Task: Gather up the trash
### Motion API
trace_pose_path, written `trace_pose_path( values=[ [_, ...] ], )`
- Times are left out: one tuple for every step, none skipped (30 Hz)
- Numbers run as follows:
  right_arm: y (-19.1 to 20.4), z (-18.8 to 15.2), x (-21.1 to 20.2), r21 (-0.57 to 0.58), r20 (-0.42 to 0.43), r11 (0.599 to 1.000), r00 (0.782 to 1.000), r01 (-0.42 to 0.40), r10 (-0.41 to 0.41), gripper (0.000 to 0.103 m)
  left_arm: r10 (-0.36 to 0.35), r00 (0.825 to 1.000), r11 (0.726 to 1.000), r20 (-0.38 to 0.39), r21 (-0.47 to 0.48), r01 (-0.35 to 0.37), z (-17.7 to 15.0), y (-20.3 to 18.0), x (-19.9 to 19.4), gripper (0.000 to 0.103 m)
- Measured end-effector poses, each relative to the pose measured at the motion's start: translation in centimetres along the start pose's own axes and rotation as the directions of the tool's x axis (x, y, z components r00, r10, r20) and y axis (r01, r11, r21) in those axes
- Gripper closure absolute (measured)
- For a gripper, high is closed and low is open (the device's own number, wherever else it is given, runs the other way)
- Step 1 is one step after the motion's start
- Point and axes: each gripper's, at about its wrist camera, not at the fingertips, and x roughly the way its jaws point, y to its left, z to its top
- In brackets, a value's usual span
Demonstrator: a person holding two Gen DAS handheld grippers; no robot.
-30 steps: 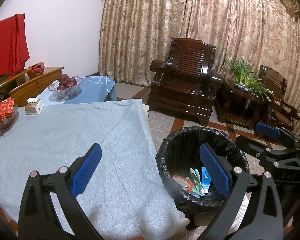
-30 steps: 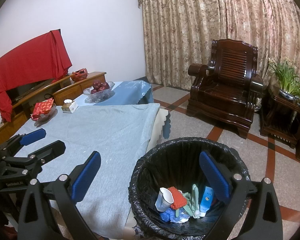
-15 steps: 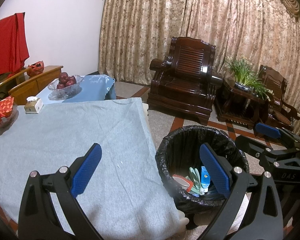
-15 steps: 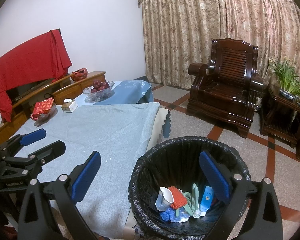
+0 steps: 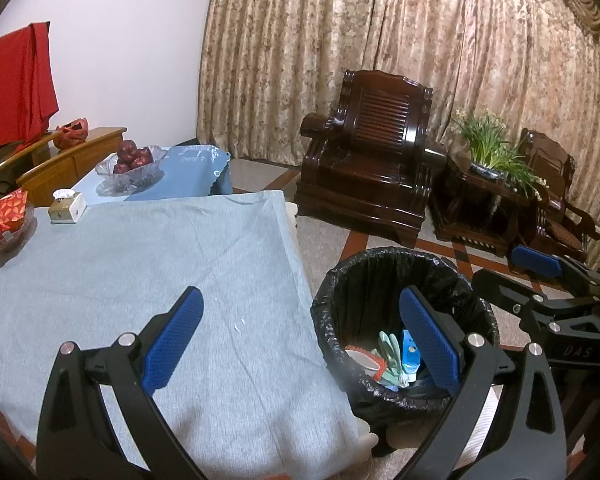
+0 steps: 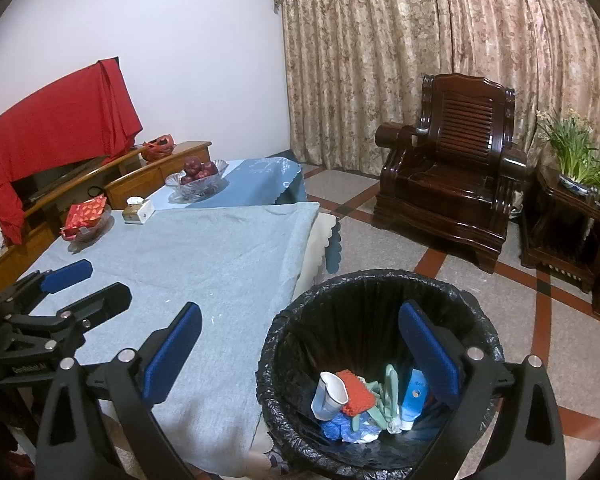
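Observation:
A black-lined trash bin (image 6: 380,292) stands on the floor beside the table's near right corner; it also shows in the left wrist view (image 5: 380,264). Inside lie a paper cup (image 6: 329,394), a red sponge (image 6: 356,394), a green glove (image 6: 388,392), a blue tube (image 6: 414,394) and blue wrappers. My left gripper (image 5: 300,336) is open and empty over the table's near right edge. My right gripper (image 6: 300,356) is open and empty above the bin's left rim. Each gripper shows in the other's view: the right (image 5: 540,276), the left (image 6: 80,284).
The table wears a grey-blue cloth (image 6: 204,256). At its far left stand a red packet in a dish (image 6: 85,218), a small box (image 6: 138,210) and a glass bowl of red fruit (image 6: 198,176). A dark wooden armchair (image 6: 452,168) and a potted plant (image 6: 576,160) stand beyond.
The left wrist view has shifted slightly, with the table items sliding a little toward the left. The right gripper is unmoved. Both stay open.

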Motion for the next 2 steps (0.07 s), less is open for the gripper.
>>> trace_pose_path(
  values=[
    [0.12,-0.19,-0.12,0.000,-0.001,1.000,1.000,0.000,0.000,0.006,0.000,1.000,1.000,0.000,-0.001,0.000,-0.05,0.05,-0.08,0.007],
    [0.04,-0.04,-0.05,0.000,-0.001,1.000,1.000,0.000,0.000,0.006,-0.001,1.000,1.000,0.001,0.000,0.001,0.04,-0.01,0.02,0.007]
  ],
)
